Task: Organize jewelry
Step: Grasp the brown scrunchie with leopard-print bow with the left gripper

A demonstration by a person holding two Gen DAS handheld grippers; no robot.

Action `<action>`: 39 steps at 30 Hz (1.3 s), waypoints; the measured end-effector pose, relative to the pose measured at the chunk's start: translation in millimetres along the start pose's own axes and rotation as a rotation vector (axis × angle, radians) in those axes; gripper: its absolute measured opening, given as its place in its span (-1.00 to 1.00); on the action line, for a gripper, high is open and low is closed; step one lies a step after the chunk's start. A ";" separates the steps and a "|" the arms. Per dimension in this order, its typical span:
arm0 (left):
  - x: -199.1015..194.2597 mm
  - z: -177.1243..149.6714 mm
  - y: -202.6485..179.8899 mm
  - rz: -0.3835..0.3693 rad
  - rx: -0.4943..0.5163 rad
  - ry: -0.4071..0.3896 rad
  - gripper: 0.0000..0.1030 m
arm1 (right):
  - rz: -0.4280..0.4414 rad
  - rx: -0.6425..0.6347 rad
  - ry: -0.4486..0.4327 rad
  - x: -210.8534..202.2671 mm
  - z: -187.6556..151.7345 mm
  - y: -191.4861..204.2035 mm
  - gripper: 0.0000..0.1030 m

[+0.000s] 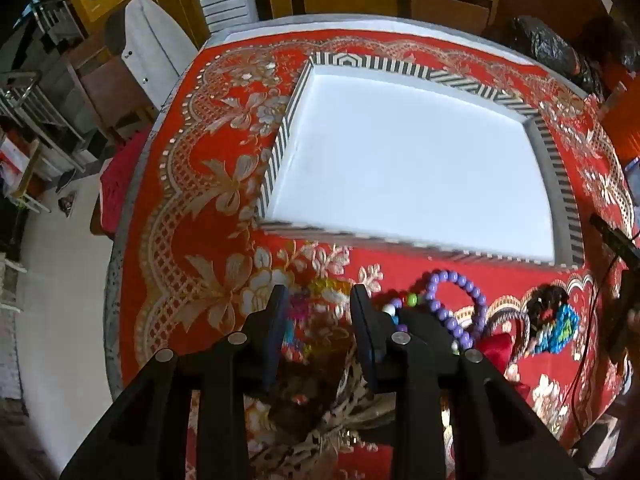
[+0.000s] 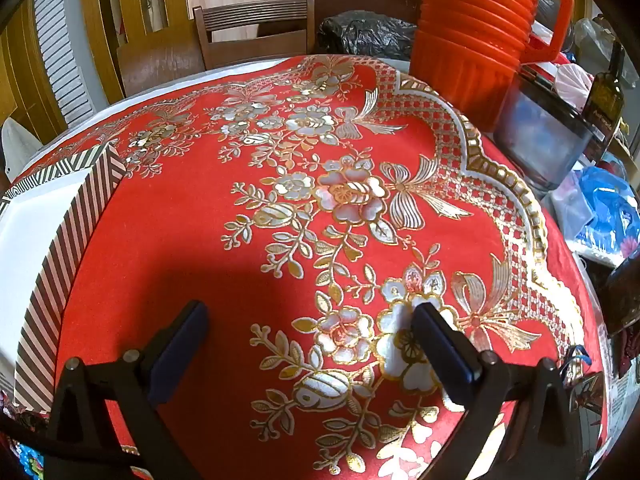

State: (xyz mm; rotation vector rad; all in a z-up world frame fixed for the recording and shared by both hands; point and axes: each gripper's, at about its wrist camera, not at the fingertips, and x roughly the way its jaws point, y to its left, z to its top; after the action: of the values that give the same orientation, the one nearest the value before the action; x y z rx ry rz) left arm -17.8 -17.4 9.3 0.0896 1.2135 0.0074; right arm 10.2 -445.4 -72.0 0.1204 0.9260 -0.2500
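In the left wrist view a shallow box with black-and-white striped walls and a bare white inside sits on the red floral tablecloth. In front of it lie a purple bead bracelet, a blue and dark beaded piece and a blurred multicoloured bead string. My left gripper is open, its fingers on either side of that multicoloured string, just above it. My right gripper is wide open and empty over bare tablecloth, right of the box's striped wall.
A white woven piece lies under the left gripper. An orange jug, a grey container, a dark bottle and blue bags crowd the table's right edge. A wooden chair stands behind.
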 end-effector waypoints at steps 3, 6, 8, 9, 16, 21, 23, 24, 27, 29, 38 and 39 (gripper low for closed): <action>-2.0 -7.9 9.7 -0.028 -0.019 0.000 -0.77 | -0.003 -0.002 0.000 0.0 0.0 0.2 1.00; -1.2 -14.6 14.1 -0.029 -0.046 0.025 -0.77 | -0.001 -0.001 0.000 0.0 0.0 0.0 0.99; -1.4 -23.3 15.9 -0.033 -0.065 0.037 -0.77 | -0.004 -0.001 0.017 -0.4 -0.4 0.3 0.99; -2.7 -27.4 16.0 -0.034 -0.072 0.038 -0.77 | -0.011 0.002 0.047 -2.1 -1.2 0.6 0.99; -18.1 -47.6 0.9 -0.057 -0.099 0.021 -0.77 | 0.086 -0.040 0.093 -72.2 -23.3 13.9 0.99; -32.5 -55.3 -17.7 -0.088 -0.086 -0.004 -0.77 | 0.173 -0.127 0.115 -131.9 -42.3 44.2 0.99; -37.9 -57.5 -27.1 -0.095 -0.079 -0.013 -0.77 | 0.211 -0.160 0.098 -151.8 -49.4 58.5 0.99; -39.8 -58.7 -31.4 -0.098 -0.072 -0.015 -0.77 | 0.227 -0.168 0.093 -158.7 -51.0 63.1 0.99; -46.7 -62.6 -47.7 -0.101 -0.034 -0.024 -0.77 | 0.271 -0.178 0.077 -182.4 -63.1 77.7 0.99; -49.9 -65.1 -54.5 -0.103 -0.021 -0.028 -0.77 | 0.289 -0.174 0.057 -193.4 -66.1 86.9 0.99; -59.9 -74.0 -62.2 -0.058 -0.020 -0.045 -0.77 | 0.312 -0.191 0.018 -222.4 -72.3 111.2 0.99; -60.1 -74.6 -61.6 -0.054 -0.026 -0.042 -0.77 | 0.313 -0.197 0.024 -222.5 -72.9 113.3 0.99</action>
State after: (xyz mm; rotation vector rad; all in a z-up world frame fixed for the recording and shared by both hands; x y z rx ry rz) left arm -111.2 -77.2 35.1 0.0341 1.1733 -0.0261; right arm -144.2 -284.9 62.4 0.0848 0.9361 0.1331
